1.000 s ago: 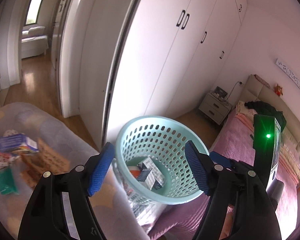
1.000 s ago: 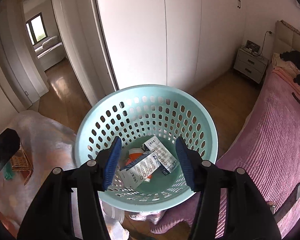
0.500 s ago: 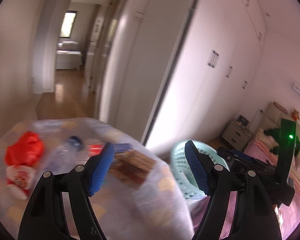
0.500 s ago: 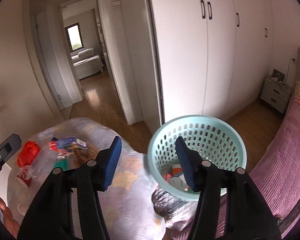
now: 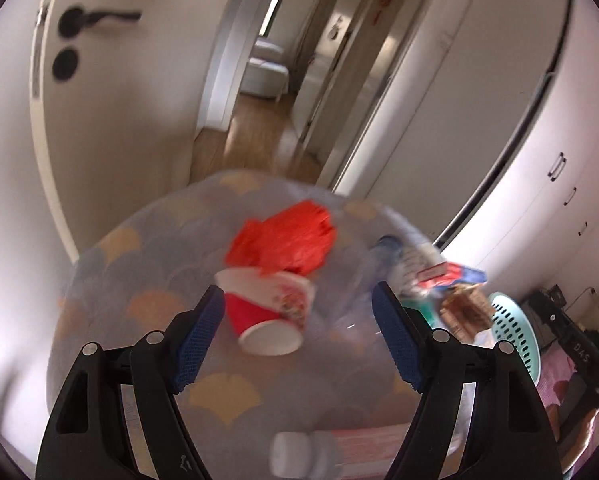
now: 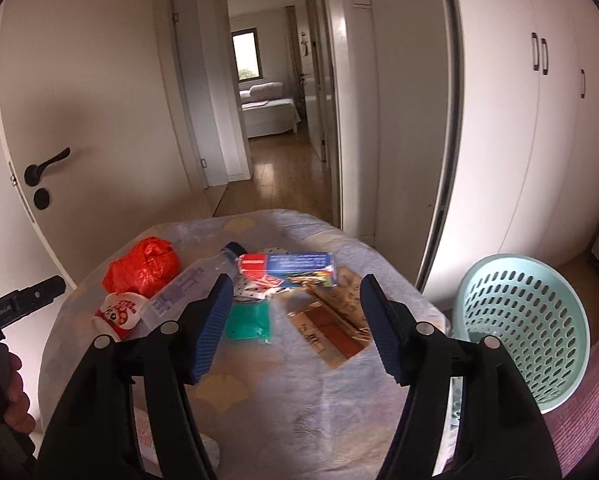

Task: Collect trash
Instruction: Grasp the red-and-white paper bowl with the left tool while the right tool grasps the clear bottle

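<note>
The round table wears a pale grey-blue cloth [image 6: 283, 384] with yellow and peach fan shapes all over it. At about ten o'clock on it sits a crumpled bright red plastic bag [image 6: 141, 264]. The paper cup [image 5: 267, 312] is red and white with small cartoon pictures. The see-through plastic bottle [image 6: 187, 292] has a dark blue cap. The long box [image 6: 287, 264] is blue with a red end. A flat packet [image 6: 248, 323] is green. At three o'clock stands a mint-green plastic basket [image 6: 527, 328] dotted with holes.

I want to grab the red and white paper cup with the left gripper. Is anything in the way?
Nothing visible. The red and white paper cup lies on its side just ahead of the opening, empty left gripper. The crumpled red plastic bag sits behind it.
</note>
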A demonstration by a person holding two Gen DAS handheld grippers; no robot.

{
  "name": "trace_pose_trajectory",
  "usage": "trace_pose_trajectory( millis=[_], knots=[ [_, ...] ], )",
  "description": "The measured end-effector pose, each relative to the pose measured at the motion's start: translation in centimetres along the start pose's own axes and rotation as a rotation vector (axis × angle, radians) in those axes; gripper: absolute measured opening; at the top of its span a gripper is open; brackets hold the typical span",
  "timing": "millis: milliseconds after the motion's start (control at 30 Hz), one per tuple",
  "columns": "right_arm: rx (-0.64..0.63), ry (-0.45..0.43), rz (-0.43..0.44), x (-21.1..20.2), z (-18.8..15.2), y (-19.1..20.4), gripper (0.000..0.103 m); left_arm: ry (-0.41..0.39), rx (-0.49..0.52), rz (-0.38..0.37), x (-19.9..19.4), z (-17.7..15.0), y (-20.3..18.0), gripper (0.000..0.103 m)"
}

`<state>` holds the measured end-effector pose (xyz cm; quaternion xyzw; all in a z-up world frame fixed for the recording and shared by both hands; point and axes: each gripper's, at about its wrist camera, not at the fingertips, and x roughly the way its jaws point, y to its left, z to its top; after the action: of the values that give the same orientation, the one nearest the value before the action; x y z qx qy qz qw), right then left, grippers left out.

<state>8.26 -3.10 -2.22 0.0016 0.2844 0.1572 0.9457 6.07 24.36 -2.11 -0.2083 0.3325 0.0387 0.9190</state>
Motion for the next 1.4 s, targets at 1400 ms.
trace_pose_trajectory(
  millis=[1400],
  knots=[
    [0.099,0.513,0.046,18.7,1.0,9.9,0.076,0.164,-0.024,-0.01,6.6,-2.0,2.6,0.068]
  ],
)
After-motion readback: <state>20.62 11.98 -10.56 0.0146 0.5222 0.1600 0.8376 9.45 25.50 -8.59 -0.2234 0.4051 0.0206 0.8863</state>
